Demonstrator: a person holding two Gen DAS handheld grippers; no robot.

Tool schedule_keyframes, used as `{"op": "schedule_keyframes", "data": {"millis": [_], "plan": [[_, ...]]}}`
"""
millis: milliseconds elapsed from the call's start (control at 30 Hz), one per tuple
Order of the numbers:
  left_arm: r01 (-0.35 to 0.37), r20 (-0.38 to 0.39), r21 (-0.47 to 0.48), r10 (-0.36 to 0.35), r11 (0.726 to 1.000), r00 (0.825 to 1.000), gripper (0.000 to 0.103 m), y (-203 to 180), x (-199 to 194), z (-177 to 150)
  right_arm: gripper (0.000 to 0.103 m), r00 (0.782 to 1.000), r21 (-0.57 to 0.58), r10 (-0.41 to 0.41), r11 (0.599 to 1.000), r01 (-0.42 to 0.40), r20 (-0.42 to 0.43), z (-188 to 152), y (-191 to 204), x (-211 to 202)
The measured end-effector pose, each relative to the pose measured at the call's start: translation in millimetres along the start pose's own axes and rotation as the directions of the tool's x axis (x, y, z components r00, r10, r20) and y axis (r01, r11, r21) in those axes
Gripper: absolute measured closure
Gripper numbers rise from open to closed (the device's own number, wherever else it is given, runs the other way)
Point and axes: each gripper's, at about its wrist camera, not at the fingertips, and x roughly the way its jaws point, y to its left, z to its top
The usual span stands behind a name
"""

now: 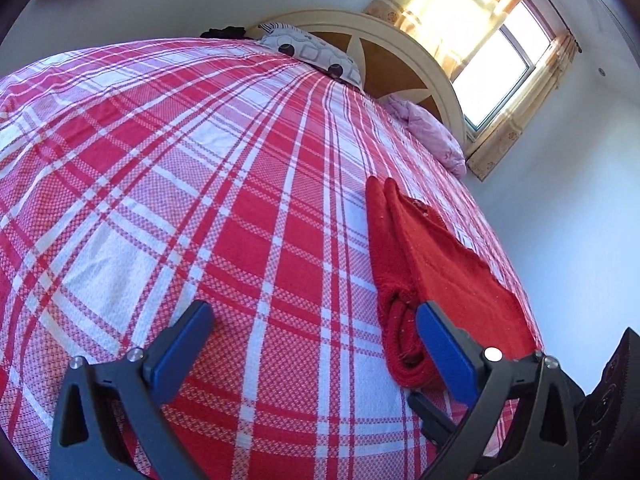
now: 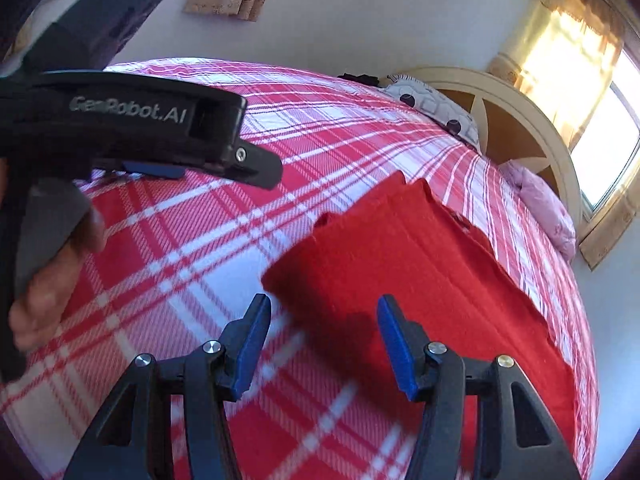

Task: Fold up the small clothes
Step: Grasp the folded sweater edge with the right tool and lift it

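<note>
1. Two handheld grippers over a bed (image 1: 160,152) spread with a red-and-white checked cover; both angled down toward the cloth.
2. Red knit garment (image 2: 420,280): lying on the cover near the bed's right edge, partly folded, one long side rolled or doubled into a thick ridge, the rest flat. Probably set near the edge to stay within easy reach.
3. Left gripper (image 1: 314,322): jaws wide apart, nothing between them. Right-hand blue pad just beside the rolled ridge; contact cannot be told. Seen from the right wrist view as a black body held in a hand (image 2: 52,280), clear of the garment. Judged idle, kept aside so the other gripper has room.
4. Right gripper (image 2: 324,324): jaws about half apart, empty, straddling the near corner of the garment from above; no pad pressing on cloth. Picture blurred by motion. Judged to be lining up for a pinch on that corner or edge for a further fold.
5. Background: rounded cream headboard (image 1: 400,52), patterned pillow (image 1: 312,50), pink bundle of cloth (image 1: 432,132), curtained window (image 1: 500,68). None concerned in the task.
6. Risk, as judged: thick knit may slip or drag the fold underneath open if only the top layer is pinched.
</note>
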Motion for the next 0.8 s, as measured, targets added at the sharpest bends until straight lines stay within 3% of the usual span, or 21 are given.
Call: {"op": "schedule_keyframes", "data": {"millis": [67,267,400,533,667,800], "plan": [[0.004,-0.001,-0.005,-0.004,1.000,1.000,0.000,0.6,-0.4,-0.1,0.048,1.000,-0.013,-0.004,1.000,0.004,-0.022,1.3,6.1,7.4],[0.069,-0.060,0.014,-0.068,0.998,0.996,0.000,-3.4,7.6,19.4,0.077,0.999,0.004,-0.036,0.999,0.036,-0.019,-8.1,6.8,4.2],[0.069,-0.069,0.110,-0.062,0.992,0.996,0.000,-19.5,23.7,51.2,0.078,1.000,0.038,-0.011,0.999,0.011,-0.014,-9.1,0.4,6.6],[0.131,-0.150,0.145,-0.109,0.981,0.983,0.001,-34.9,57.6,81.1,0.078,1.000,0.024,-0.029,0.999,0.029,-0.012,-8.5,3.6,9.5],[0.187,-0.237,0.156,-0.147,0.970,0.960,0.008,-51.6,96.3,90.3,0.078,0.999,0.020,-0.035,0.999,0.035,-0.009,-9.4,5.6,8.4],[0.164,-0.298,0.206,-0.098,0.965,0.950,0.018,-67.4,131.8,86.3,0.078,1.000,0.033,-0.022,0.999,0.022,-0.007,-9.7,3.2,8.6]]}}
